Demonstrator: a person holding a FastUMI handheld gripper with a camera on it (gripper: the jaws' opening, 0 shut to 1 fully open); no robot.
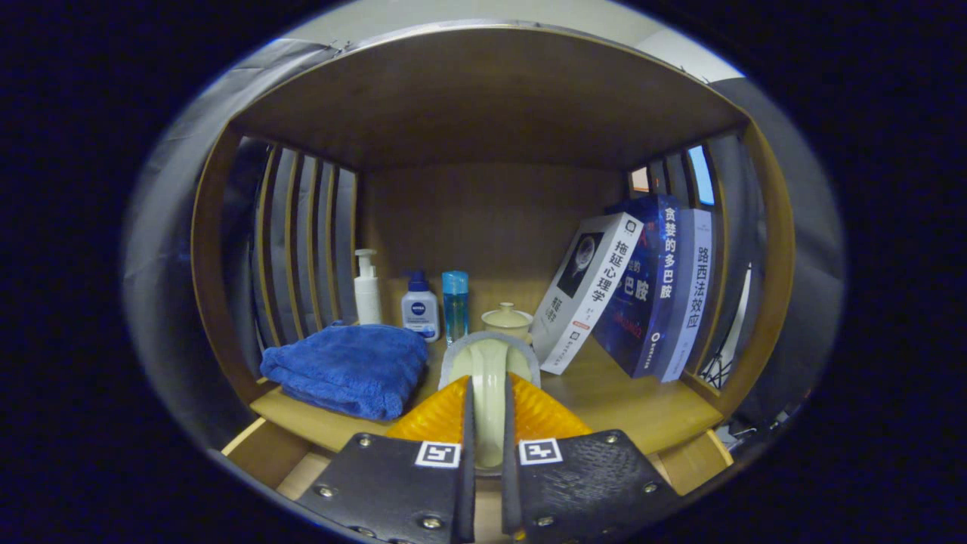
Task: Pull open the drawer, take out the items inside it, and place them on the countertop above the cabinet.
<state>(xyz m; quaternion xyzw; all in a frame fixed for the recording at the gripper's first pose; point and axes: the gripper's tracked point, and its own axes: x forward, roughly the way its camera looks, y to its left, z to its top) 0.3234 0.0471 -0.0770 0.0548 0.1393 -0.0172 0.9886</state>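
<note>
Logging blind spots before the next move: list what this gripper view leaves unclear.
- Cream item, gripper view: the gripper's shut fingers cover its sides and lower part; its kind is unclear.
- Lidded jar: base hidden behind the cream item.
- Pump bottle: base hidden behind the blue towel.
- Dark blue book: front mostly covered by the leaning white book.

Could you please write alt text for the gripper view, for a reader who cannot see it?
The gripper is shut on a pale cup, held just over the wooden countertop. Beyond lie a folded blue towel, three bottles, a lidded jar and leaning books.
</note>
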